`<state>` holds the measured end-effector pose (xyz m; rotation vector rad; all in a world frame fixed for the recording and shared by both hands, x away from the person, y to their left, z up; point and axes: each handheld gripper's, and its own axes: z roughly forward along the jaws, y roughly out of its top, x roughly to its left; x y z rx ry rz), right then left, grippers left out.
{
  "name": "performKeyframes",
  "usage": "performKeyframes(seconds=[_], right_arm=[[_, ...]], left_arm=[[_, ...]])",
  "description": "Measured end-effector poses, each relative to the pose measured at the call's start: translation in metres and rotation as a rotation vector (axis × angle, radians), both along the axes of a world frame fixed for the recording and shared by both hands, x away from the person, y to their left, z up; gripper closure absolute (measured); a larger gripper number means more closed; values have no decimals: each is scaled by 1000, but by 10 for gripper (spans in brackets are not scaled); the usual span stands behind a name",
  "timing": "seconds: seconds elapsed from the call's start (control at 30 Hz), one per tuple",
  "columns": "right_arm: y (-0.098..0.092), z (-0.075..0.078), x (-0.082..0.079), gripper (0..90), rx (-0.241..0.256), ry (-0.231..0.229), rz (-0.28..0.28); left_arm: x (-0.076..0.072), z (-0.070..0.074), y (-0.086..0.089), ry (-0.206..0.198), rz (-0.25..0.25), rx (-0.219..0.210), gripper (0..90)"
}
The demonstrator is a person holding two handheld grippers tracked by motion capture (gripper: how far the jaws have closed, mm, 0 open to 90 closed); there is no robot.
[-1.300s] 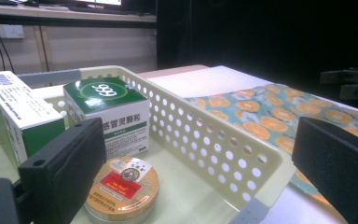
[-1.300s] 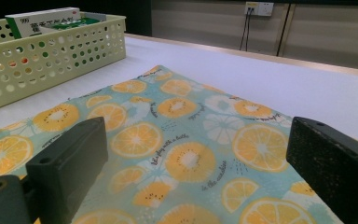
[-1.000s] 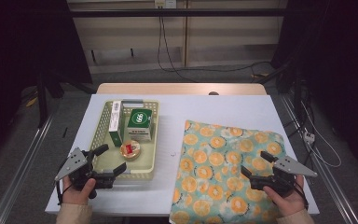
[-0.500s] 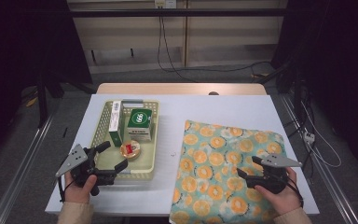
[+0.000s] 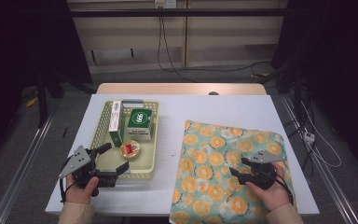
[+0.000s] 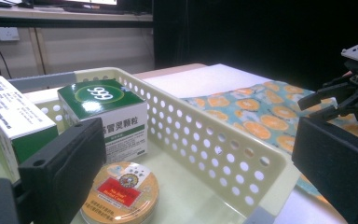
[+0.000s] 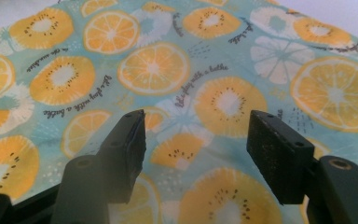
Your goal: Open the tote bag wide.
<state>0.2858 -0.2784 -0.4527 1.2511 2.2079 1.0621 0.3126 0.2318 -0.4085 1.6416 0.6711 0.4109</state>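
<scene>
At lower left of the high view, my left gripper (image 5: 113, 159) spreads its fingers wide over the near rim of the yellow basket (image 5: 103, 121). At lower right, my right gripper (image 5: 239, 167) hangs wide-fingered above the orange-print cloth (image 5: 214, 154).

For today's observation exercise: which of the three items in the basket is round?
The flat yellow tin with the red label, at the basket's near end. The other two are rectangular green-and-white boxes standing behind it.
</scene>
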Motion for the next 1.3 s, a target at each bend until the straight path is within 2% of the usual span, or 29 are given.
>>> performKeyframes(seconds=[0.17, 0.27, 0.37, 0.53, 0.73, 0.9, 0.93, 1.2, 1.3], right_arm=[[2, -5, 2, 406, -4, 23, 21], [6, -7, 3, 418, -38, 27, 32], [6, -7, 3, 428, -36, 31, 22], [9, -5, 4, 514, -54, 54, -19], [10, -4, 5, 551, -62, 62, -18], [10, -3, 7, 630, -57, 69, -4], [10, -3, 8, 678, -53, 71, 6], [8, -4, 13, 849, -20, 86, 9], [8, -4, 15, 878, -21, 86, 19]], left_arm=[[0, 0, -1, -7, 0, 6, 31], [0, 0, -2, -10, 3, 7, 31], [-1, 1, -3, -14, 0, 10, 31], [-3, 3, -3, -19, 2, 3, 31], [-3, 3, -4, -17, -2, 8, 31], [-3, 3, -7, -18, -7, 7, 31], [-3, 3, -8, -19, -8, 12, 31], [-2, 2, -10, -15, -12, 15, 31], [-1, 1, -9, -9, -11, 5, 31]])
